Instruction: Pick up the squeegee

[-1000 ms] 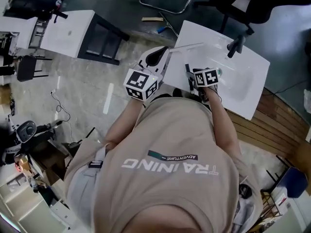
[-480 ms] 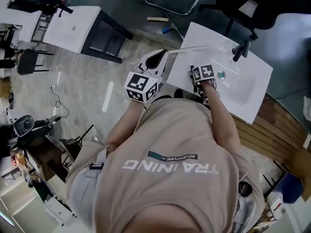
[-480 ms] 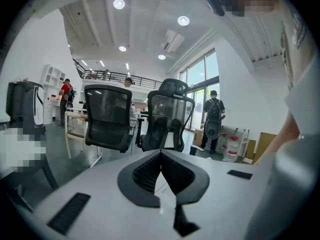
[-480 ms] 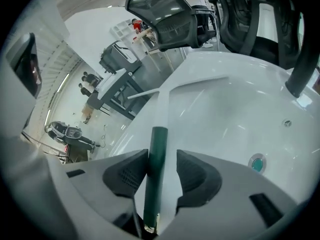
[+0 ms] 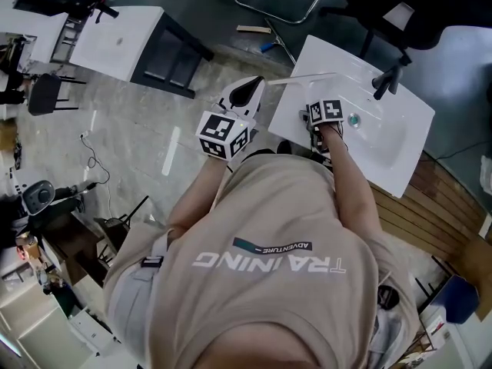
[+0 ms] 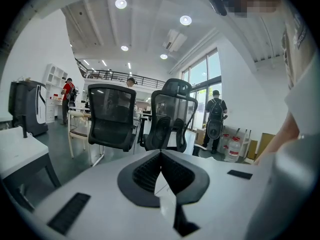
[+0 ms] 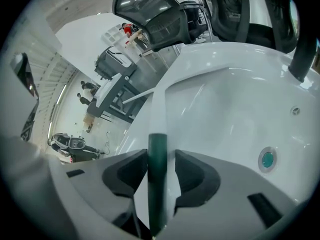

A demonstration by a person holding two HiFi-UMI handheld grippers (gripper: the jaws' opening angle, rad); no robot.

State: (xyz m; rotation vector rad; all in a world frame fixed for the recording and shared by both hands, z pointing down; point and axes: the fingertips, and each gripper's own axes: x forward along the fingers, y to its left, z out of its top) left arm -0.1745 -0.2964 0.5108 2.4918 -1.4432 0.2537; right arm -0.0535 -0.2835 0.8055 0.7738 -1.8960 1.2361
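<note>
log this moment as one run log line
right gripper: over sink, jaws just opened wider, squeegee handle between, unclamped | left gripper: shut, empty

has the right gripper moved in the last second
Yes. The right gripper has shifted left, a little further from the sink's drain. Its jaws have just been opening, with the squeegee's green handle between them.

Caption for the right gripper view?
Right gripper, fingers just opened wider, straddles the green squeegee handle above the white sink.
</note>
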